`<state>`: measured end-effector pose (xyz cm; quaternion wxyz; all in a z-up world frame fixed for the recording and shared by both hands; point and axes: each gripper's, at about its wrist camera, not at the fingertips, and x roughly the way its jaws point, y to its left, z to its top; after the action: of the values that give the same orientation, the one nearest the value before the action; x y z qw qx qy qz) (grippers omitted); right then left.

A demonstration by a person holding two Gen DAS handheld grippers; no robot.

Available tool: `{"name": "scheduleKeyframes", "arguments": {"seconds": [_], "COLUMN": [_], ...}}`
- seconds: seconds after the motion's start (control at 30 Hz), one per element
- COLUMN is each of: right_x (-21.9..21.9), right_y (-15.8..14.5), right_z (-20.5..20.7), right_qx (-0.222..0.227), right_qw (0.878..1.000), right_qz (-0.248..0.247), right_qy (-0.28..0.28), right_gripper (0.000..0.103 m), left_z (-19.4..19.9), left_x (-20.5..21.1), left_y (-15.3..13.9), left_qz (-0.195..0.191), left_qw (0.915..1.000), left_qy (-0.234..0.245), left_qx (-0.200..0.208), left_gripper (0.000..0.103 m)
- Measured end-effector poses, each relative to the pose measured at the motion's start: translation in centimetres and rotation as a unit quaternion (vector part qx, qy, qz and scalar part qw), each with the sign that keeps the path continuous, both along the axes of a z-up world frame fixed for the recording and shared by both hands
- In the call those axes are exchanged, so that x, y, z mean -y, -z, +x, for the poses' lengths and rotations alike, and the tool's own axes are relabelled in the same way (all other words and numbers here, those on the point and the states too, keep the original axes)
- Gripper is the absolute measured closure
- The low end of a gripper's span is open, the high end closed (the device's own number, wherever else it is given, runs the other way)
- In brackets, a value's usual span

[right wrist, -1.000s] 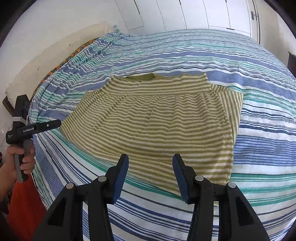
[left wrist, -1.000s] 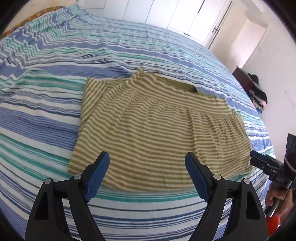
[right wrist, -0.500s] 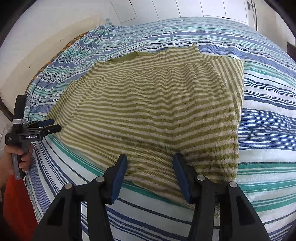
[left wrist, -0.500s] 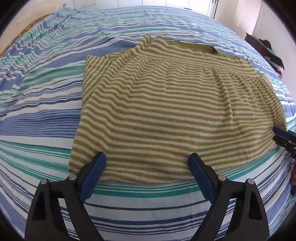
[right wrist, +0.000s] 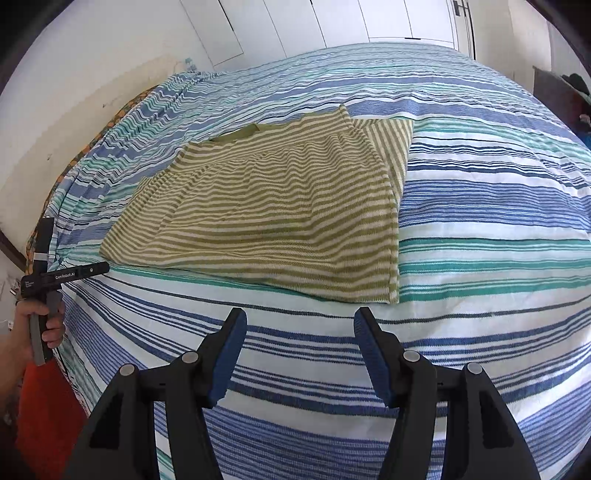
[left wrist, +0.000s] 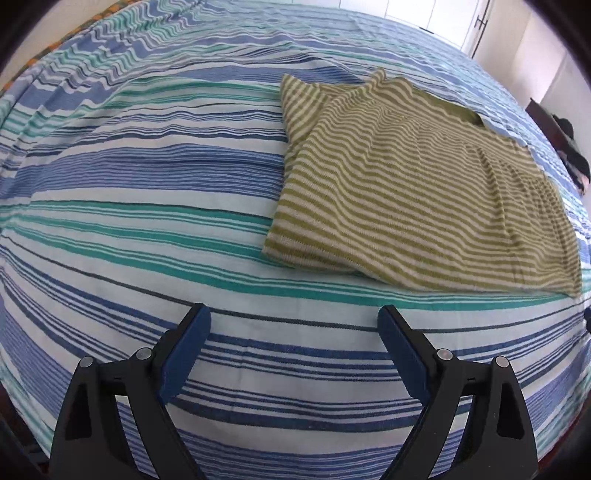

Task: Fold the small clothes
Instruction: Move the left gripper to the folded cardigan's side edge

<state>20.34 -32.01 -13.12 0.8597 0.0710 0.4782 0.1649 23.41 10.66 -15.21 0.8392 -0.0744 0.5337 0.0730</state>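
An olive and cream striped shirt [left wrist: 413,192] lies flat on the striped bedspread [left wrist: 147,192], one sleeve folded in. In the right wrist view the shirt [right wrist: 273,218] lies ahead of the fingers. My left gripper [left wrist: 293,347] is open and empty, over bare bedspread, short of the shirt's near left corner. My right gripper [right wrist: 299,343] is open and empty, just short of the shirt's hem. The left gripper also shows at the left edge of the right wrist view [right wrist: 66,275], held by a hand beside the bed; whether it is open cannot be told there.
The bedspread [right wrist: 480,206] covers the whole bed. White wardrobe doors [right wrist: 369,22] stand behind the bed. Dark furniture with clothes [left wrist: 565,147] is at the far right. An orange object [right wrist: 44,413] sits below the bed's left edge.
Both grippers have pulled back from the shirt's hem. The left gripper has swung left, so the shirt now lies to its upper right. The shirt has not moved.
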Motion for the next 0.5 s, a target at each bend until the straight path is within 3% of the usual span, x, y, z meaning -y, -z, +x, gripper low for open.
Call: {"name": "scheduleKeyframes", "arguments": {"seconds": [0.27,0.5], "right_x": [0.9,0.4], "right_y": [0.0,0.5], "right_z": [-7.3,-6.2], "right_qx": [0.03,0.04], "right_qw": [0.998,0.996], "right_qz": [-0.025,-0.047], "right_qy": [0.047,0.064], "right_gripper": [0.039,0.038], "left_z": [-1.7,-1.6], "left_x": [-1.2,-0.9], "left_y": [-0.4,-0.7], "left_qz": [0.034,0.055], "left_qw": [0.9991,0.9977], "left_qy": [-0.028,-0.039], "left_qx": [0.0,-0.003], "left_gripper": [0.01,0.01]}}
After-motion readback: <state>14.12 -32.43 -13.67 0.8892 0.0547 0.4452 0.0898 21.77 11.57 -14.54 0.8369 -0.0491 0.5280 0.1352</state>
